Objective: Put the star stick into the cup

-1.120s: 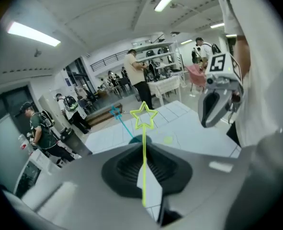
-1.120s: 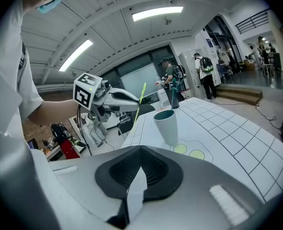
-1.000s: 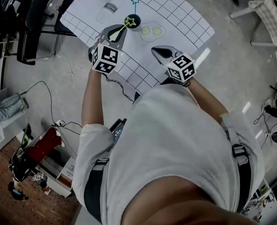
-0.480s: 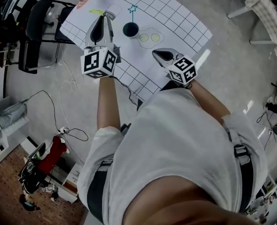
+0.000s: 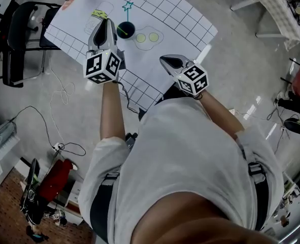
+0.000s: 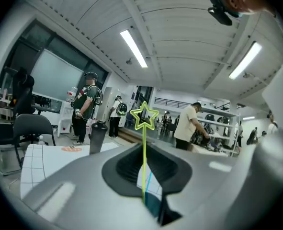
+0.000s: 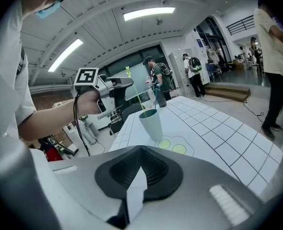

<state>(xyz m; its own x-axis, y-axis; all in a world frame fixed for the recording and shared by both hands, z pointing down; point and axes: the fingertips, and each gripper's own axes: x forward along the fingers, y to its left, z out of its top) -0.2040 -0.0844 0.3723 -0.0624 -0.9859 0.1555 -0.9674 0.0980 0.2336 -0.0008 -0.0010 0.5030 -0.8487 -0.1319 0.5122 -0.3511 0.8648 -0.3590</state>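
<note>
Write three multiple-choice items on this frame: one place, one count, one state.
1. Where is the teal star stick? A lying flat; B standing in the cup; C clamped in jaws.
2. How many yellow-green circles lie beside the cup? A one; B two; C four.
3. The right gripper has its jaws how? A shut, empty; B wide open; C shut on a stick.
Key: B, its stem drops into the cup; B, a pair sits side by side; A, the jaws meet with nothing between.

Matt grey plastic shells, black ribbed pads: left gripper [image 6: 144,163], right gripper [image 7: 140,166]. Glossy translucent yellow-green plastic: star stick [image 6: 144,138]. Smooth matt: cup [image 7: 151,122]. Smooth, paper-like: gridded sheet [image 7: 213,128]. Polished, reflective: floor [image 5: 241,65].
</note>
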